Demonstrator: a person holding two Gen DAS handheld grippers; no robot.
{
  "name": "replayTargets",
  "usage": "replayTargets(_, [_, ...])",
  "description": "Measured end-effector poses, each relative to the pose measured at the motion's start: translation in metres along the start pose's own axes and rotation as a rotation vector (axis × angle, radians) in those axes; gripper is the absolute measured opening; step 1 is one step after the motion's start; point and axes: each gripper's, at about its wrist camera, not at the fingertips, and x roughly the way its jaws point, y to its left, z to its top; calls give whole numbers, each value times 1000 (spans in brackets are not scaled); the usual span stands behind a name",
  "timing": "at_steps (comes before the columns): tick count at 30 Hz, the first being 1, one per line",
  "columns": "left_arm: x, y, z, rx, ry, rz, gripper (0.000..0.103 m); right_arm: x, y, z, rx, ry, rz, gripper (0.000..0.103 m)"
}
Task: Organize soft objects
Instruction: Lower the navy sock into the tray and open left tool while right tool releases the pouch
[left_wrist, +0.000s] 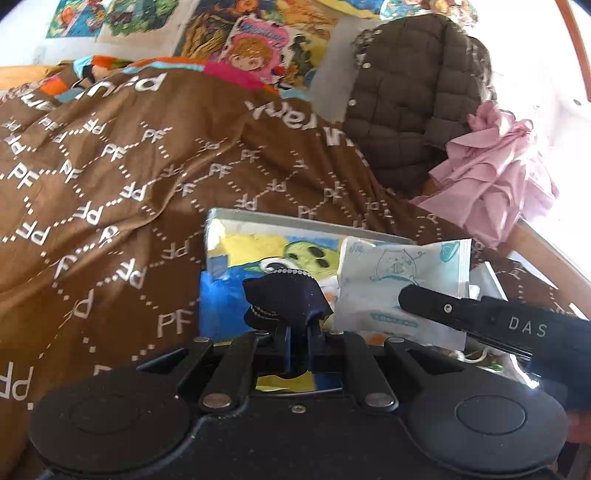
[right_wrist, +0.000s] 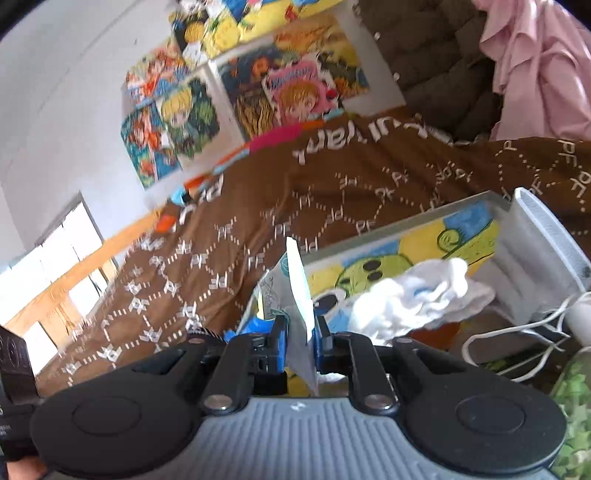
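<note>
A dark navy fabric piece (left_wrist: 286, 295), trimmed with a row of small pearl-like beads, is being gripped by the left gripper (left_wrist: 298, 328), whose jaws are closed narrowly on its lower end. The fabric is being held just above the near edge of a white box (left_wrist: 295, 218) whose inside is painted with blue and yellow patches and a green cartoon figure. The box is resting on a brown bedspread (left_wrist: 110, 177) printed with white "PF" letters and dotted diamonds.

A soft tissue pack (right_wrist: 300, 295) with a pale cartoon cat print is being clamped edge-on by the right gripper (right_wrist: 298, 343), its jaws drawn in tight against the pack's thin lower part. In the left wrist view the same pack (left_wrist: 402, 280) is being held over the right part of the box, just beside the navy fabric, with one black finger marked "DAS" (left_wrist: 480, 314) lying across its front.

A crumpled white cloth (right_wrist: 417, 295) is lying inside the box, right of the pack. White cords (right_wrist: 517, 339) are trailing at the box's near right corner. Beyond the bedspread, a brown quilted jacket (left_wrist: 406, 103) and a pink ruffled garment (left_wrist: 491, 173) are hanging or lying together, touching. Cartoon posters (right_wrist: 240, 96) are being displayed on the white wall.
</note>
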Motion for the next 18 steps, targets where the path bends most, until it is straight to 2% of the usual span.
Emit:
replayTargets(4, [7, 15, 0, -55, 42, 39, 8, 11, 11, -2, -51, 43, -32, 17])
replayTargets(10, [11, 13, 1, -40, 85, 68, 11, 19, 27, -3, -134, 74, -77, 22])
replayTargets(15, [9, 10, 0, -22, 89, 83, 19, 14, 30, -1, -173, 67, -94, 28])
replayTargets(18, [7, 8, 0, -4, 88, 101, 27, 7, 31, 0, -189, 54, -101, 38])
